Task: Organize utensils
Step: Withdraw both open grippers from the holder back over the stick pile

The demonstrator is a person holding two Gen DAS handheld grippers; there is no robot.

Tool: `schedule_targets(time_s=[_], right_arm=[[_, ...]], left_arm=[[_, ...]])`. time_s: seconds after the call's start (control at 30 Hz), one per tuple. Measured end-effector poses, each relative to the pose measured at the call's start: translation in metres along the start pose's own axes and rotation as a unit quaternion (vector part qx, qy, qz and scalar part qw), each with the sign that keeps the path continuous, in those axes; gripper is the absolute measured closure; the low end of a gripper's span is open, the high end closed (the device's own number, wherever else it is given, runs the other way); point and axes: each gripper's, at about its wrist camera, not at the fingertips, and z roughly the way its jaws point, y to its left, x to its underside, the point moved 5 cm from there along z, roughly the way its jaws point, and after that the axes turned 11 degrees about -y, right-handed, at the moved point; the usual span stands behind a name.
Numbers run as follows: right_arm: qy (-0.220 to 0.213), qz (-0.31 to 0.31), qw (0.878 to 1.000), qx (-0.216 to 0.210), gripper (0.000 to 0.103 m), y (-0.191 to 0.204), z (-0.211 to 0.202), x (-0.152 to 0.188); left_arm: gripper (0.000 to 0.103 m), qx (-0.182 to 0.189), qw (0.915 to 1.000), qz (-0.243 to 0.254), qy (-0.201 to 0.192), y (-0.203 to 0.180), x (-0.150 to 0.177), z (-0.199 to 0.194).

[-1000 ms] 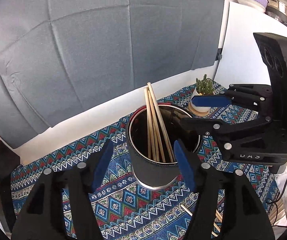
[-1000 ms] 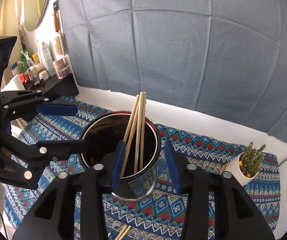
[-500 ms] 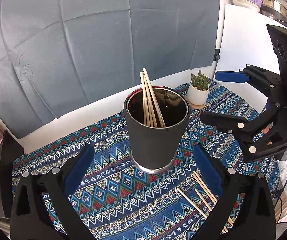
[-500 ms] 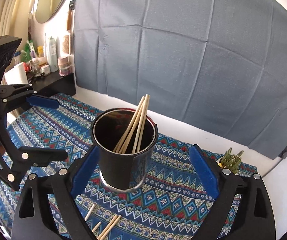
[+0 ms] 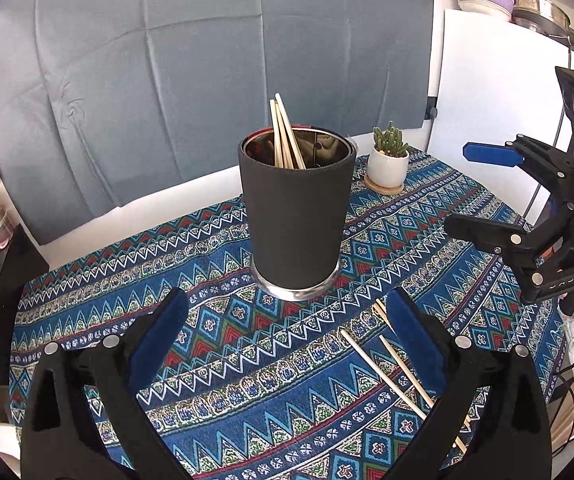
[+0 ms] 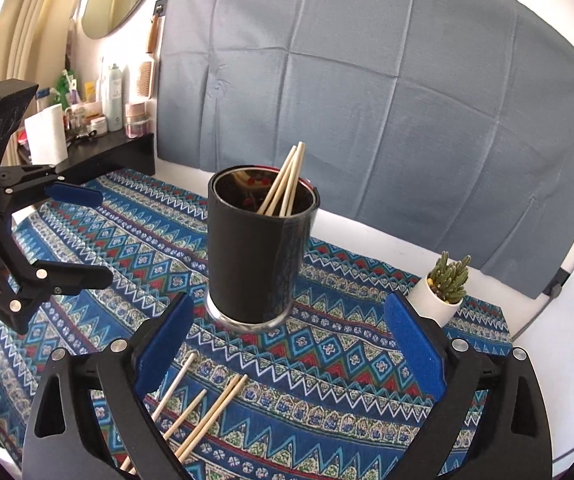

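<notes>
Two grippers, nothing between pads: left gripper [image 5: 287, 336] wide open, right gripper [image 6: 289, 338] jaws opening. Four loose chopsticks [image 6: 191, 412] lie nearest. Beyond, bare cloth [image 5: 215, 360], then one holder [image 5: 297, 216] mid-table, three chopsticks inside. One cactus pot [image 5: 387, 162] far right.

Each fisheye camera sits on its own gripper, looking forward and downward along the blue-padded fingers at close range. The left view faces the black utensil holder [image 5: 298, 216] from the left, the right view [image 6: 261, 256] from the right. Both share the patterned tablecloth [image 5: 215, 344], potted cactus [image 5: 387, 162] and grey backdrop [image 6: 367, 100].
</notes>
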Motion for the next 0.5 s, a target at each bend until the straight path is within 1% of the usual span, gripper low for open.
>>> schedule_targets(time_s=[0.17,0.33,0.4,0.5], right_arm=[[0.011,0.016,1.0,0.001,0.01,-0.003,-0.006,0.019],[0.036,0.038,0.999,-0.007,0.01,-0.001,-0.004,0.044],[0.044,0.044,0.998,-0.011,0.01,0.001,-0.002,0.053],[0.06,0.054,0.997,-0.013,0.01,0.003,0.002,0.069]], left_arm=[[0.006,0.002,0.9995,-0.031,0.007,-0.01,0.018,-0.004],[0.006,-0.011,0.999,-0.044,-0.004,-0.02,0.034,-0.007],[0.006,-0.002,0.9983,-0.058,0.0,-0.023,0.04,-0.005],[0.006,0.027,0.9941,-0.102,0.027,-0.024,0.056,-0.001]])
